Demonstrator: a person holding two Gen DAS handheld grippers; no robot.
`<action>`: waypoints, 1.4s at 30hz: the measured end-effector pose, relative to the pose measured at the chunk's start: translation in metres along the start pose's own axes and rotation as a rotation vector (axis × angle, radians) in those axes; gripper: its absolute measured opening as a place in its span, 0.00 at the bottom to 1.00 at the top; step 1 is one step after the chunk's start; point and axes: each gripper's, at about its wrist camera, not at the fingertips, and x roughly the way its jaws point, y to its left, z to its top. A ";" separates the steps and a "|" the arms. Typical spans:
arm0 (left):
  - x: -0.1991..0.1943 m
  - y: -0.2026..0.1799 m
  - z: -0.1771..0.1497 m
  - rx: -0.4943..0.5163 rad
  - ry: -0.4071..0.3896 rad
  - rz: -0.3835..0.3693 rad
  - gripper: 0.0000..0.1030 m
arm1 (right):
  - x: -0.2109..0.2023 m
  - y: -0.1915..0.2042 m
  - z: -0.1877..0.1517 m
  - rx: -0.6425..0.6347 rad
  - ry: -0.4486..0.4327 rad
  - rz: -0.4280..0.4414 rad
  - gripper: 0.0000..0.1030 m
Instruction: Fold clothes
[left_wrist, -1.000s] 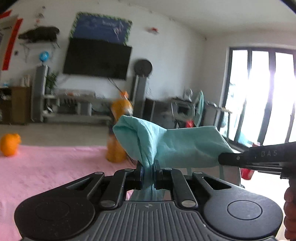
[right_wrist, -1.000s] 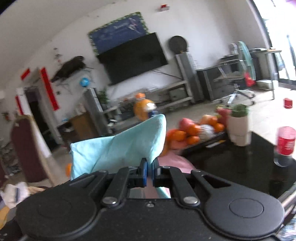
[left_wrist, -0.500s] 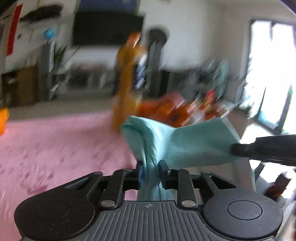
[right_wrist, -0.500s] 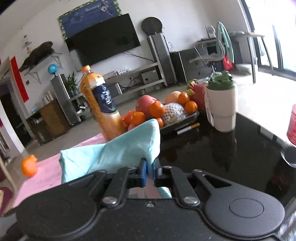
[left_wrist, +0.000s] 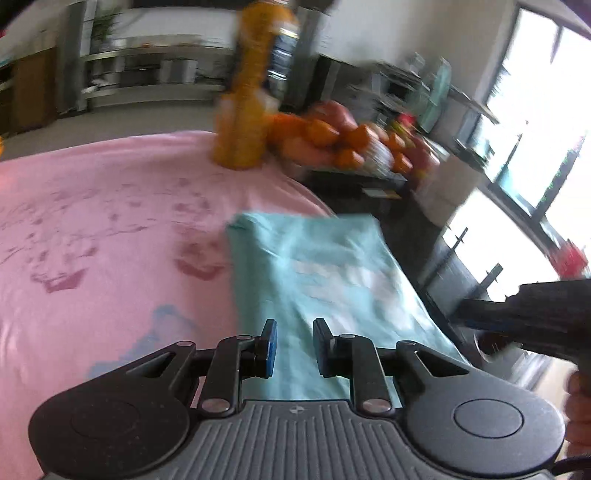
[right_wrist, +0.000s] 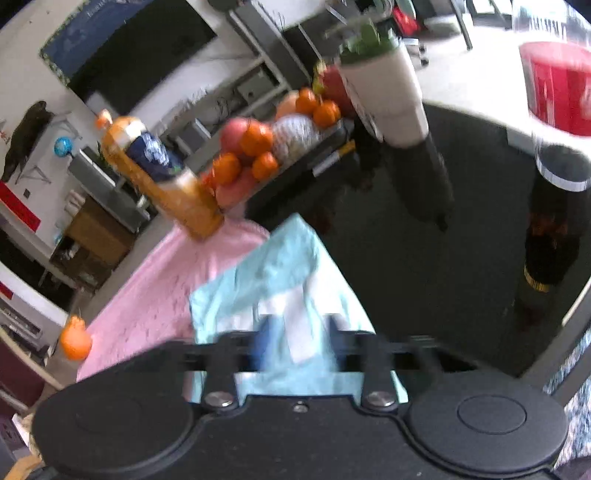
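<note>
A light teal folded garment (left_wrist: 325, 273) lies flat, partly on the pink cloth (left_wrist: 110, 229) and partly on the black table (right_wrist: 424, 258). It also shows in the right wrist view (right_wrist: 280, 280). My left gripper (left_wrist: 294, 345) is open just above the garment's near edge, holding nothing. My right gripper (right_wrist: 297, 341) is open over the garment's near part, its fingers blurred. The right gripper's body shows at the right of the left wrist view (left_wrist: 535, 314).
An orange juice bottle (right_wrist: 162, 177) stands at the pink cloth's far edge. A tray of oranges and apples (right_wrist: 266, 147), a white cup with a plant (right_wrist: 384, 92) and a red cup (right_wrist: 561, 85) stand on the black table.
Both grippers came down with the teal garment, laid it flat on the cloth and table, and opened, letting it go.
</note>
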 end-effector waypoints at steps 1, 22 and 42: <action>0.005 -0.006 -0.003 0.022 0.023 -0.013 0.20 | 0.005 -0.002 -0.003 0.008 0.034 0.000 0.11; -0.113 -0.030 0.005 0.147 0.212 0.084 0.68 | -0.104 0.075 -0.054 0.029 -0.011 -0.137 0.52; -0.198 -0.019 -0.010 0.117 0.105 0.071 0.76 | -0.188 0.165 -0.103 -0.311 -0.022 -0.337 0.84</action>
